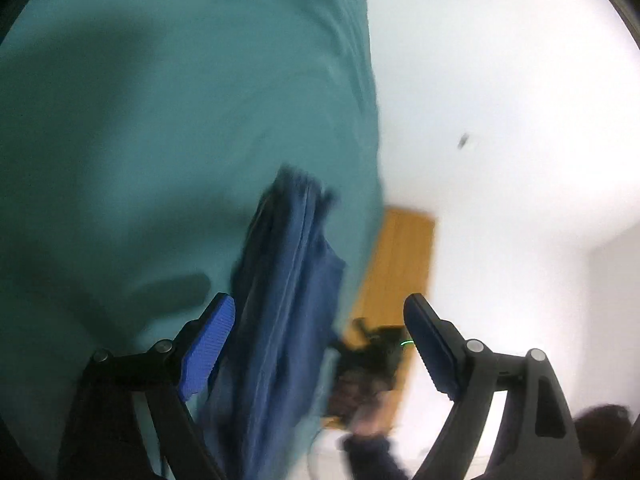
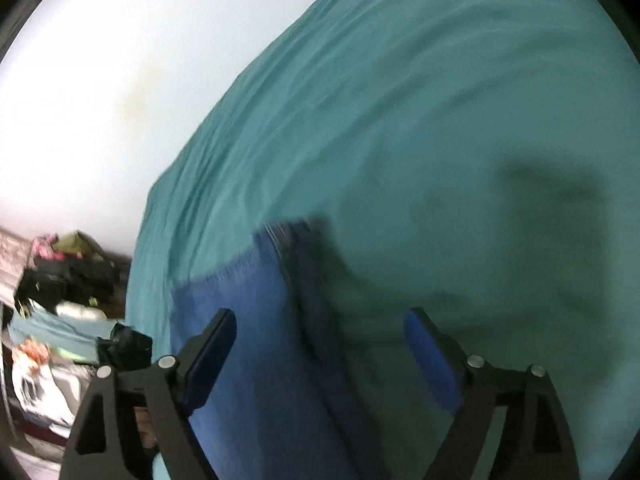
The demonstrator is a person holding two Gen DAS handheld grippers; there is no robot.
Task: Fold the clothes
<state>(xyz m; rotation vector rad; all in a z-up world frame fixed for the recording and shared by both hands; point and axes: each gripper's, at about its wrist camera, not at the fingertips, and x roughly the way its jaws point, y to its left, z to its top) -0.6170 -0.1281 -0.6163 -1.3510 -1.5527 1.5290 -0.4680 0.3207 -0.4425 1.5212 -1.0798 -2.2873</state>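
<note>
- Handling a soft, limp blue garment point(image 2: 248, 320) – light cloth, no stiffness, will sag and bunch wherever it is not supported; weave looks matte, so I'd judge it unlikely to slip from ribbed pads.
- Location – garment lies on the teal bed sheet point(image 2: 400, 120), already gathered into a long, layered strip; in the left wrist view the same strip point(image 1: 288, 280) runs up between the fingers.
- Best hold, my call: pinch at a corner or the stacked edge of the strip, catching all layers at once; a mid-panel pinch would lift only the top layer.
- Left gripper point(image 1: 320, 332): jaws spread wide, cloth between them but pads not pressing it.
- Right gripper point(image 2: 320, 340): jaws spread too, cloth between them, nothing clamped.
- Pose: right gripper tilts down over the sheet, near edge of the garment below it; left view is blurred, with white wall point(image 1: 500, 100) and a wooden door point(image 1: 396, 264) beyond the bed edge.
- Person's hand point(image 1: 372, 420) blurred, low in the left view.
</note>
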